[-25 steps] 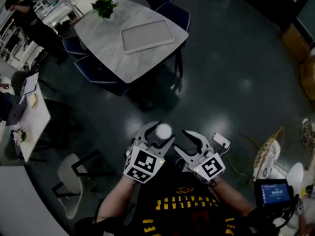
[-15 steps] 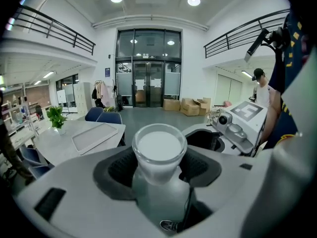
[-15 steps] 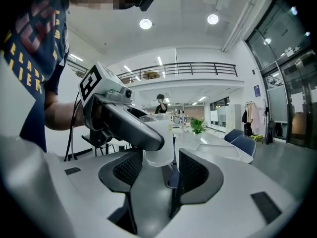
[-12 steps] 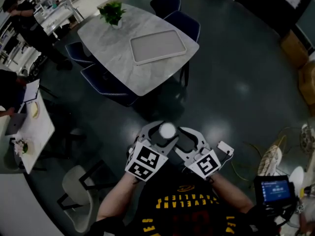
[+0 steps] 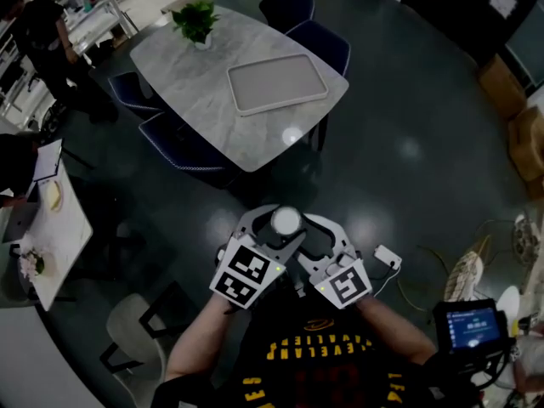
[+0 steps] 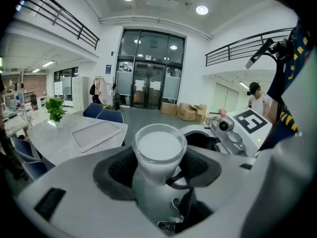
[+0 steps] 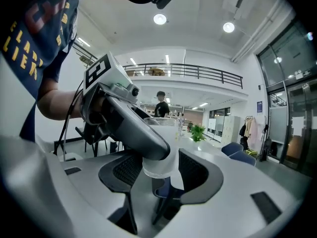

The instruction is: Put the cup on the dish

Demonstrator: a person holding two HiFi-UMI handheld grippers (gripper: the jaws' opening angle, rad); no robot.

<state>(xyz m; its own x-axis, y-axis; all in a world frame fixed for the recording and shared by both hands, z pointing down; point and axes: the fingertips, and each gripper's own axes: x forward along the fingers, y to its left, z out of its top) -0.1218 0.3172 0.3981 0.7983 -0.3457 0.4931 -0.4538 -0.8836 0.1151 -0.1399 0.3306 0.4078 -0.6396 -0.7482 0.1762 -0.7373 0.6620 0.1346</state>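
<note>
Cup (image 5: 286, 221) held over dark floor, lower centre, well apart from tray (image 5: 277, 83) on table (image 5: 195, 100). Left gripper (image 5: 272, 228) clamped near rim. Only right gripper view shows right gripper (image 7: 161, 170) closed on the cup's base.

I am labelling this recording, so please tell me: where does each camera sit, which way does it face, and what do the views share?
Head view: on the person's head, facing steeply down at the floor; both forearms, left gripper and right gripper show.
Left gripper view: on the left gripper, facing along its jaws, shut on the cup, toward the table; the right gripper shows.
Right gripper view: on the right gripper, facing the left gripper and cup; the person's arm shows.
Shared: all show the cup.
</note>
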